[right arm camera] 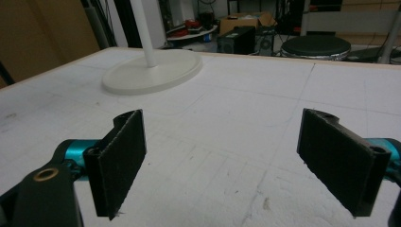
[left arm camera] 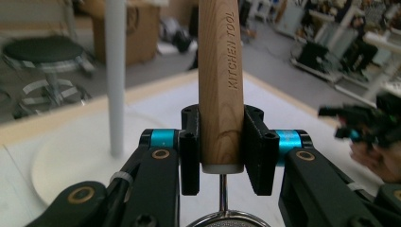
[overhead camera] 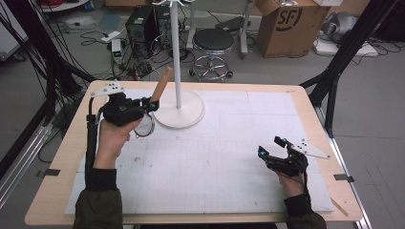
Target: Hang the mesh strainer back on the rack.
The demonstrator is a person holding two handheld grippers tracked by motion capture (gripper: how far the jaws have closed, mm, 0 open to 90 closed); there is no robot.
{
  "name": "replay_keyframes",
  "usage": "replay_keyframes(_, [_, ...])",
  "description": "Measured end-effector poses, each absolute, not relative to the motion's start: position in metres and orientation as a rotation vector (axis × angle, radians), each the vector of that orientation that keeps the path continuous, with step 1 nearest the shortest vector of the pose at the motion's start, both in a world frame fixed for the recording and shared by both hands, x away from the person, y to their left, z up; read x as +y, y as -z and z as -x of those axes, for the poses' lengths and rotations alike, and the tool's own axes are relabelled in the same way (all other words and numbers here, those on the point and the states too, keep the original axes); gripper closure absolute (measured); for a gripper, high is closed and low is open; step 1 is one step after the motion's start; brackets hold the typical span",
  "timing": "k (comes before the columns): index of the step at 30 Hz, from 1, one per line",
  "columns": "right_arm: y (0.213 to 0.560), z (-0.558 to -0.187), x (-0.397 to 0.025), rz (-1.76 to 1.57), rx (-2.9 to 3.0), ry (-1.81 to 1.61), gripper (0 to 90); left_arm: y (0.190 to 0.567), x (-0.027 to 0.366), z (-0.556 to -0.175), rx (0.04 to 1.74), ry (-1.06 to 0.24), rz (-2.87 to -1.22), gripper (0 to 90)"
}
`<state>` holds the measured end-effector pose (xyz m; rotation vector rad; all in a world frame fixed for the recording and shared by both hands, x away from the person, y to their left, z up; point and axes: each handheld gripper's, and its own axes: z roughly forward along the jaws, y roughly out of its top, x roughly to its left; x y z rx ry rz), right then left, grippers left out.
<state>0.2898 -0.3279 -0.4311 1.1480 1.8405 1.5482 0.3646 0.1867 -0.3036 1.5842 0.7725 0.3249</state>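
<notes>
Left hand-held gripper (overhead camera: 154, 105) is pinching the wooden handle (left arm camera: 221, 85) of a kitchen tool w/ both pads pressed tight on it, handle pointing up and tilting away, "KITCHEN TOOL" reading along the wood. It's hovering over the far-left part of the surface (overhead camera: 215, 157), just beside the round base of the white stand (overhead camera: 180, 110). Metal ring of the tool (overhead camera: 144, 128) is hanging below the jaws. Right hand-held gripper (overhead camera: 273, 148) is sitting low at the near-right, jaws spread wide, nothing btwn them, well apart from the tool.
</notes>
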Motion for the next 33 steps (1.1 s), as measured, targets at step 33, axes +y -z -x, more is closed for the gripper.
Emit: replay_keyframes(33, [0.430, -0.296, -0.336, -1.162, 1.788, -1.649, 15.7, 0.217, 0.154, -0.412, 0.727, -0.514, -1.333, 70.7])
